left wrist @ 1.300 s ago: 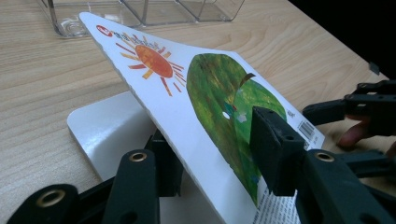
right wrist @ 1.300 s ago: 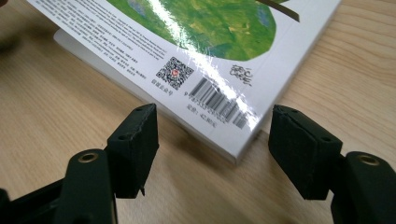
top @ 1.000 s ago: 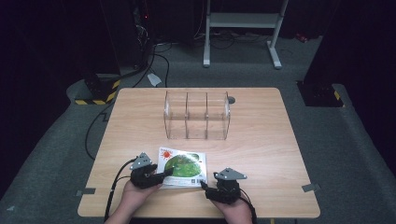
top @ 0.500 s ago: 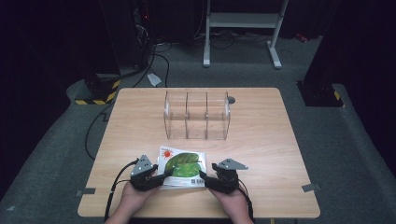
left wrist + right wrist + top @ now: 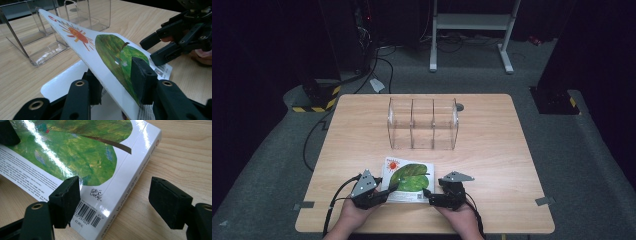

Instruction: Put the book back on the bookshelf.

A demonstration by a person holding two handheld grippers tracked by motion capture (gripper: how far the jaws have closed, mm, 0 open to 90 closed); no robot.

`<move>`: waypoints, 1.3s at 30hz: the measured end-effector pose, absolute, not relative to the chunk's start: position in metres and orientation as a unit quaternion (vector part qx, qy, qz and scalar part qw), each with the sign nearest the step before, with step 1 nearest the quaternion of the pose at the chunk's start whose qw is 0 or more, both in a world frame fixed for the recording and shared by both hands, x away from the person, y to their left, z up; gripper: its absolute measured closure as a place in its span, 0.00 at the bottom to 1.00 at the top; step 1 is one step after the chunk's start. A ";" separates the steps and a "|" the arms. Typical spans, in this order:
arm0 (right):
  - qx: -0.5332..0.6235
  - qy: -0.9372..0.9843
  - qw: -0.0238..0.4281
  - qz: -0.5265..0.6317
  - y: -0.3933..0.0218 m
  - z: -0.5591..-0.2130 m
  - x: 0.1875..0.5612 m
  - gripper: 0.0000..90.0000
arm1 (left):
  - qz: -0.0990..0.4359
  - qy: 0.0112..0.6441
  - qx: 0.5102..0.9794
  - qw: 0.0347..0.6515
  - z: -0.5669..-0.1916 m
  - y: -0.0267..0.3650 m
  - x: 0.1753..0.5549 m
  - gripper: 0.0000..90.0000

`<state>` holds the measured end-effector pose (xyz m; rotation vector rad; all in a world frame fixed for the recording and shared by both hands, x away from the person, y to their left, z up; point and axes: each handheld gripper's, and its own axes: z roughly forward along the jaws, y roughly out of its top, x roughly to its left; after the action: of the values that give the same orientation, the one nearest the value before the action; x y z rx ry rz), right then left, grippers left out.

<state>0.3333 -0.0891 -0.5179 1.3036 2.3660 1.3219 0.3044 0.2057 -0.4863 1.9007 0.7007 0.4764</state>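
The white glossy picture book [image 5: 407,176] bears a mottled green leaf, a red-orange sun and a black barcode; the light wooden desk [image 5: 492,150] shows pale grain; the clear plastic three-bay organiser [image 5: 423,124] is colourless.

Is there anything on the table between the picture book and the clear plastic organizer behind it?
Nothing: in the high view a bare strip of table separates the book from the organizer.

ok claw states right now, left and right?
Left claw: just been closing, now shut on the picture book's lifted cover.
Right claw: just been opening, now open astride the book's spine corner, gripping nothing.
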 end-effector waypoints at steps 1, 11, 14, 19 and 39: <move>0.433 0.784 0.066 0.441 -0.089 -0.518 0.334 0.27 | 0.198 0.287 0.788 0.507 -0.486 0.206 0.304 0.69; 0.439 0.773 0.032 0.457 -0.089 -0.521 0.342 0.24 | 0.214 0.265 0.792 0.506 -0.485 0.206 0.300 0.70; 0.442 0.768 0.018 0.463 -0.089 -0.521 0.345 0.23 | 0.217 0.261 0.791 0.508 -0.485 0.205 0.299 0.71; 0.446 0.759 -0.015 0.475 -0.087 -0.525 0.354 0.21 | 0.225 0.256 0.792 0.507 -0.486 0.205 0.296 0.71; 0.447 0.742 0.041 0.497 -0.091 -0.511 0.345 0.48 | 0.188 0.298 0.789 0.504 -0.488 0.211 0.304 0.76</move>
<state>0.3447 -0.0912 -0.5115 1.3696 2.2732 1.5213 0.3040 0.2114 -0.4881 1.9048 0.7196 0.4545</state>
